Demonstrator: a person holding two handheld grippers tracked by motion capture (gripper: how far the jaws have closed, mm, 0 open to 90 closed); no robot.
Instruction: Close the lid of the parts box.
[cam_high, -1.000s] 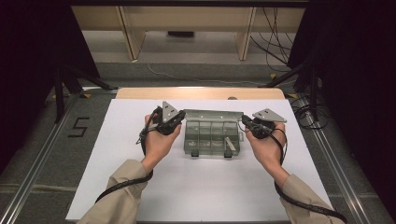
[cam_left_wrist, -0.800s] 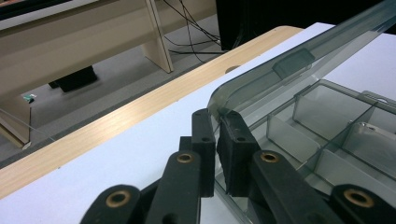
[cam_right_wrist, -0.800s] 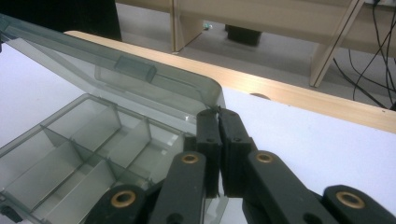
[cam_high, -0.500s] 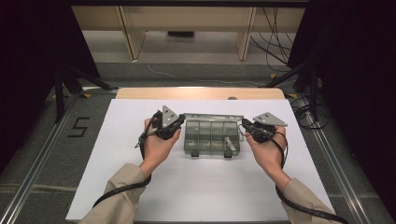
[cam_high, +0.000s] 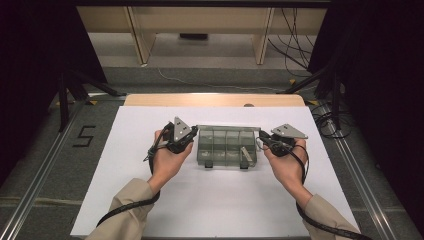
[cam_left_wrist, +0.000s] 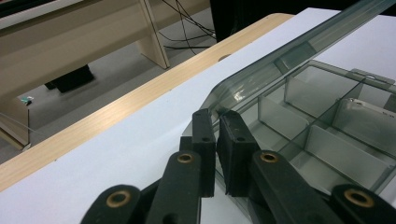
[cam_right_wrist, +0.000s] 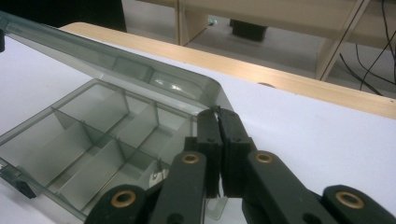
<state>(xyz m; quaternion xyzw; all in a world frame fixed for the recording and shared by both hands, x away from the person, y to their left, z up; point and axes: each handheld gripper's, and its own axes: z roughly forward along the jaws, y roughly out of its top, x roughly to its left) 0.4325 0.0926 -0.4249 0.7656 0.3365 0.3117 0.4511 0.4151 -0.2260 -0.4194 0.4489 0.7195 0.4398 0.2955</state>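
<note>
Raising the hinged lid (cam_left_wrist: 299, 53) of the smoky compartment box (cam_high: 227, 147) at mid-table goes best if the left gripper (cam_left_wrist: 217, 128) and right gripper (cam_right_wrist: 218, 122), both clamped on its corners (jaws nearly together), rise evenly to avoid twisting it.

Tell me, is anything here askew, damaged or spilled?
Nothing stands out. The clear compartment box sits square on the white table, its lid raised, pinched at each end by the left hand-held gripper and right hand-held gripper.

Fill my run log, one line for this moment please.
left tongs: shut on lid | right tongs: shut on lid | organizer box: open
</note>
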